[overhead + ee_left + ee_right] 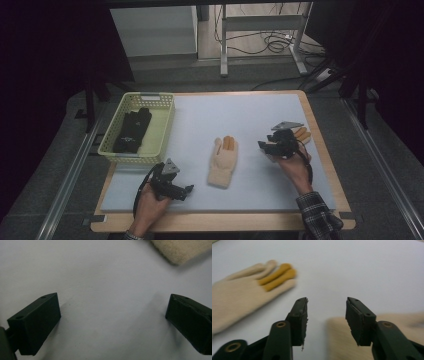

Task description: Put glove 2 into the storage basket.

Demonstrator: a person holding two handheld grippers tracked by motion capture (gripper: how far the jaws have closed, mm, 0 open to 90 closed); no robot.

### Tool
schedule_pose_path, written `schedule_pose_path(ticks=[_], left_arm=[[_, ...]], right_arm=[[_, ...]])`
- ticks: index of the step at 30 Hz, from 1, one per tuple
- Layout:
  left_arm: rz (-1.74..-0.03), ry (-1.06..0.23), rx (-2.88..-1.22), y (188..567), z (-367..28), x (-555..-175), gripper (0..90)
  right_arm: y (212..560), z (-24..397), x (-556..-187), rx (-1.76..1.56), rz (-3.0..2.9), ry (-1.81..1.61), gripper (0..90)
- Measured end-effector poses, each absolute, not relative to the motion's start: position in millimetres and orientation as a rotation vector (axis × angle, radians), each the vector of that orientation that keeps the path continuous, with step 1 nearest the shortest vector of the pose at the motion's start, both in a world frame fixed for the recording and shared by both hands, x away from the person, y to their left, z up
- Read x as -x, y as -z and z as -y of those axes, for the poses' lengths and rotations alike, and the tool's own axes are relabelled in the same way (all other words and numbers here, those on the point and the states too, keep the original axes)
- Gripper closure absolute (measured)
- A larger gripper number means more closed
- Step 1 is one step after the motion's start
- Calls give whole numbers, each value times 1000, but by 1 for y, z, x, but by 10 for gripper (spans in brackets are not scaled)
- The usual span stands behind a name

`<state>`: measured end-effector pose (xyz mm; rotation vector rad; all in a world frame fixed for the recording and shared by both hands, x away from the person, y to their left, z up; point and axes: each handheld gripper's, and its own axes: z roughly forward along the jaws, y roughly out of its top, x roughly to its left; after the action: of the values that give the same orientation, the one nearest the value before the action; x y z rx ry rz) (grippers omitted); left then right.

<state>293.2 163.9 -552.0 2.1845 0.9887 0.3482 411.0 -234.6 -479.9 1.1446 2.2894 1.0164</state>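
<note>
A mat (250, 107) covers most of the table (320, 150). A basket (162, 122) sits on the mat's far left corner with a glove (132, 131) lying inside it. A second glove (223, 161) lies near the mat's middle, fingers toward the far edge. A third glove (303, 134) lies by the right edge, partly behind the right gripper (265, 146). The left gripper (189, 190) rests near the front left corner.

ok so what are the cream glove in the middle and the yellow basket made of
Cream glove: looks like knitted fabric, matt and fuzzy, with two fingertips in orange-yellow, possibly coated. Yellow basket: seems moulded plastic, with a stiff lattice wall and slight sheen.
</note>
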Motion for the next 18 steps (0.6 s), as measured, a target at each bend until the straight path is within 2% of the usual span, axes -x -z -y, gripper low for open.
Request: schedule_pose_path(ticks=[8, 9, 13, 16, 17, 18], left_arm=[[-986, -349, -2188, 552, -164, -293, 1], [-990, -348, -2182, 552, -164, -293, 1], [-988, -349, -2185, 552, -164, -293, 1], [-987, -349, -2186, 552, -164, -293, 1], [-987, -350, -2186, 552, -164, -293, 1], [-987, -350, -2186, 552, -164, -293, 1]], right_arm=[[479, 279, -424, -1287, -2160, -961, 372], [485, 288, -427, -1326, -2138, -935, 339], [502, 297, -429, -1384, -2128, -905, 306], [511, 296, -429, -1374, -2135, -881, 317], [517, 293, -426, -1309, -2116, -822, 428], [517, 291, -425, -1287, -2118, -812, 480]])
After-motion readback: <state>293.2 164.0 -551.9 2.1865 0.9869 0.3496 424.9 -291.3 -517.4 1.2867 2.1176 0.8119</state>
